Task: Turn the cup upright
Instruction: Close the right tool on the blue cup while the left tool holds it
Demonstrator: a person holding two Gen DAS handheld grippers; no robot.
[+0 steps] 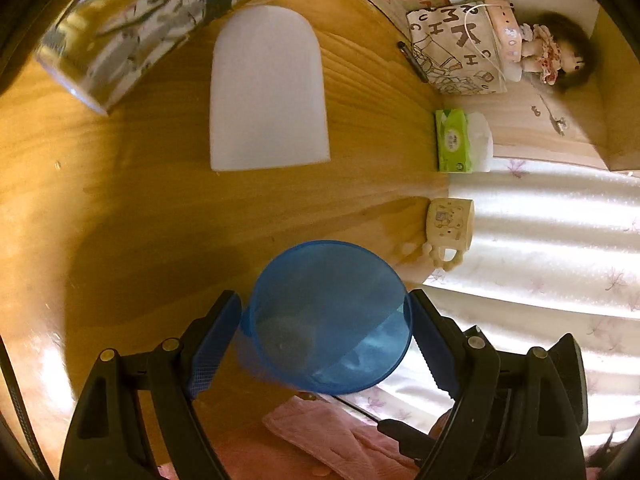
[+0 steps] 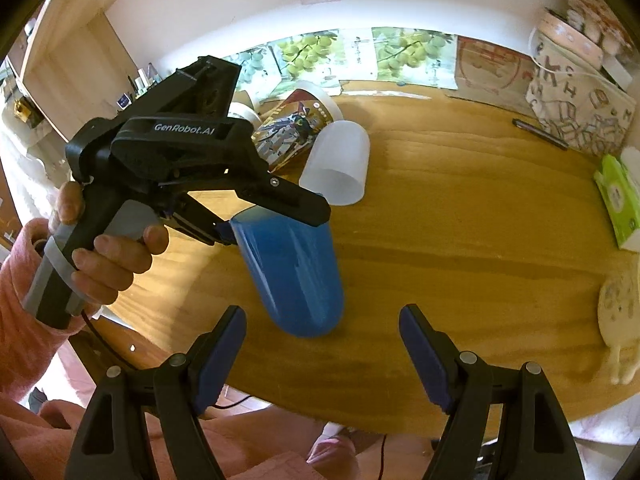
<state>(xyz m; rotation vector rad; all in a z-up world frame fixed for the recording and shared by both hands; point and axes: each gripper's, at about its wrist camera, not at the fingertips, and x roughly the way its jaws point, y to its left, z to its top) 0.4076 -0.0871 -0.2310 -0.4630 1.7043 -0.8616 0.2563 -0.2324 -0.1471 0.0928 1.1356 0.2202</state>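
A translucent blue cup (image 1: 328, 320) sits between the fingers of my left gripper (image 1: 326, 332), which is shut on it near the rim. In the right wrist view the blue cup (image 2: 292, 272) hangs tilted in the air over the wooden table (image 2: 460, 240), rim up at the left gripper (image 2: 260, 216), closed base pointing down and toward the camera. My right gripper (image 2: 322, 356) is open and empty, just below and in front of the cup, apart from it.
A frosted white cup (image 2: 340, 164) lies on its side mid-table beside a printed cup (image 2: 296, 120). A green tissue pack (image 2: 618, 200) and a cream mug (image 2: 618, 304) lie at the right edge, a patterned bag (image 2: 576, 104) at the back right.
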